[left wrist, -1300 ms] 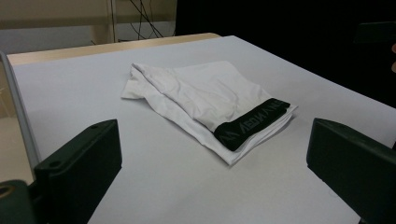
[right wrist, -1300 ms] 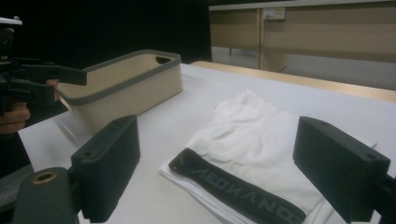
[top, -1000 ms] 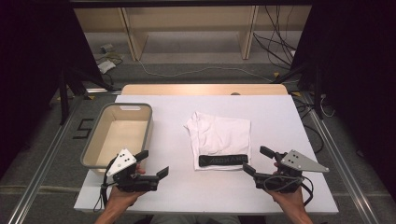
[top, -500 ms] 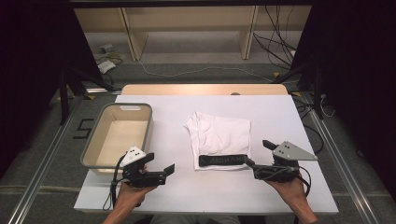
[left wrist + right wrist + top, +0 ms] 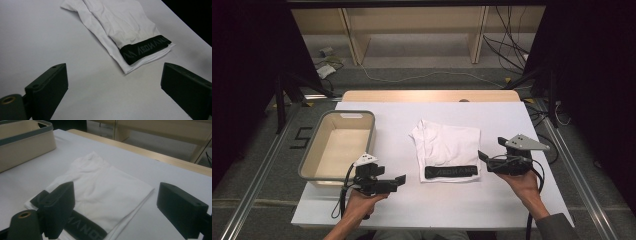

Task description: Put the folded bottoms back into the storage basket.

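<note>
A folded white garment point(image 5: 446, 145) with a black lettered waistband point(image 5: 451, 171) lies in the middle of the white table point(image 5: 437, 210). My left gripper point(image 5: 392, 176) hovers open near the front left, a short way left of the waistband. In the left gripper view its jaws point(image 5: 113, 75) frame bare table, with the garment point(image 5: 125, 25) and waistband point(image 5: 145, 48) ahead. My right gripper point(image 5: 491, 150) is open at the garment's right edge. In the right gripper view the garment point(image 5: 107, 187) lies between its spread jaws point(image 5: 116, 200), and its left jaw overlaps the waistband point(image 5: 82, 227).
A beige bin with a grey rim point(image 5: 312, 150) stands empty on the table's left, just behind my left gripper, and shows far left in the right gripper view point(image 5: 25, 142). A wooden strip point(image 5: 427, 95) borders the far edge. Cables and shelving lie on the floor beyond.
My right gripper has moved away from the person and slightly left, up to the garment's right edge. My left gripper has shifted right toward the waistband. The garment has not moved.
</note>
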Available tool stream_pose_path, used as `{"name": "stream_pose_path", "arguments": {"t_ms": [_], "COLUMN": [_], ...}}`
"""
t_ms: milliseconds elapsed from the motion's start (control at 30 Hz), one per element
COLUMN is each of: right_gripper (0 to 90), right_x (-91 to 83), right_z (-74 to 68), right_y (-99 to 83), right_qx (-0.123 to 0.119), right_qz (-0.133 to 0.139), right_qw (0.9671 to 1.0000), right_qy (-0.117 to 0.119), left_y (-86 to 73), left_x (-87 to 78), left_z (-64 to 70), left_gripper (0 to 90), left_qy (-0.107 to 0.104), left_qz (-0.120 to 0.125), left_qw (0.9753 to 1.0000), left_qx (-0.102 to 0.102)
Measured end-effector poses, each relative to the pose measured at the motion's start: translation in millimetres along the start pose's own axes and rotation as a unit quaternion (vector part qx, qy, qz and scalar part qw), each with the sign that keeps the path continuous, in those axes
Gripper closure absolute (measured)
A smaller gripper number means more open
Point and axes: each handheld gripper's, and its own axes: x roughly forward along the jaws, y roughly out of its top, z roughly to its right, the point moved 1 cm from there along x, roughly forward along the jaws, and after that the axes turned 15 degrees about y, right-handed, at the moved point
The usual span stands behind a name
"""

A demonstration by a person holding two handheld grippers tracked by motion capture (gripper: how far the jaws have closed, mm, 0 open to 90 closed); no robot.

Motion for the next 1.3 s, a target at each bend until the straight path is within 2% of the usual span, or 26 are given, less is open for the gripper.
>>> {"name": "stream_pose_path", "arguments": {"t_ms": [33, 67, 200, 267, 300, 333, 567, 767, 1033, 1133, 1300], "right_gripper": [15.9, 15.4, 14.9, 14.9, 14.9, 14.7, 14.8, 14.7, 14.7, 14.7, 14.8], "right_x": [0.0, 4.4, 10.9, 16.1, 16.1, 19.3, 30.7, 43.4, 58.3, 63.5, 71.4], "right_z": [0.0, 7.4, 18.8, 29.4, 29.4, 35.9, 53.1, 64.6, 73.9, 76.9, 82.9], "right_y": [0.0, 1.7, 2.5, 2.6, 2.6, 2.2, 2.6, 3.3, 3.7, 3.7, 1.6], "right_qx": [0.0, 0.007, 0.019, 0.03, 0.03, 0.044, 0.064, 0.079, 0.083, 0.087, 0.093], "right_qz": [0.0, -0.004, -0.019, -0.024, -0.024, -0.025, -0.037, -0.048, -0.061, -0.064, -0.075], "right_qw": [1.0, 1.0, 0.9995, 0.9992, 0.9992, 0.9986, 0.9972, 0.9956, 0.9947, 0.9941, 0.9928], "right_qy": [0.0, 0.005, 0.014, 0.013, 0.013, 0.013, 0.006, 0.012, 0.008, 0.01, 0.007], "left_y": [0.6, 1.8, 3.6, 4.9, 4.9, 6.0, 10.5, 14.0, 22.9, 26.3, 29.8], "left_x": [2.0, 6.6, 12.9, 18.3, 18.3, 21.1, 30.6, 43.6, 60.9, 68.6, 80.7], "left_z": [0.0, 0.5, 2.4, 4.7, 4.7, 5.5, 7.0, 14.2, 22.9, 25.4, 30.7], "left_gripper": [6.8, 7.0, 7.2, 7.2, 7.3, 7.4, 8.2, 8.7, 11.3, 11.9, 13.4], "left_qy": [-0.001, -0.004, -0.008, -0.015, -0.015, -0.015, -0.017, -0.023, -0.033, -0.043, -0.039], "left_qz": [-0.006, -0.014, -0.026, -0.035, -0.035, -0.04, -0.048, -0.072, -0.089, -0.103, -0.123], "left_qw": [1.0, 0.9999, 0.9996, 0.9992, 0.9992, 0.9991, 0.9986, 0.9971, 0.9954, 0.9933, 0.9908], "left_qx": [-0.004, -0.009, -0.005, -0.01, -0.01, -0.007, -0.009, -0.009, -0.014, -0.031, -0.042]}}
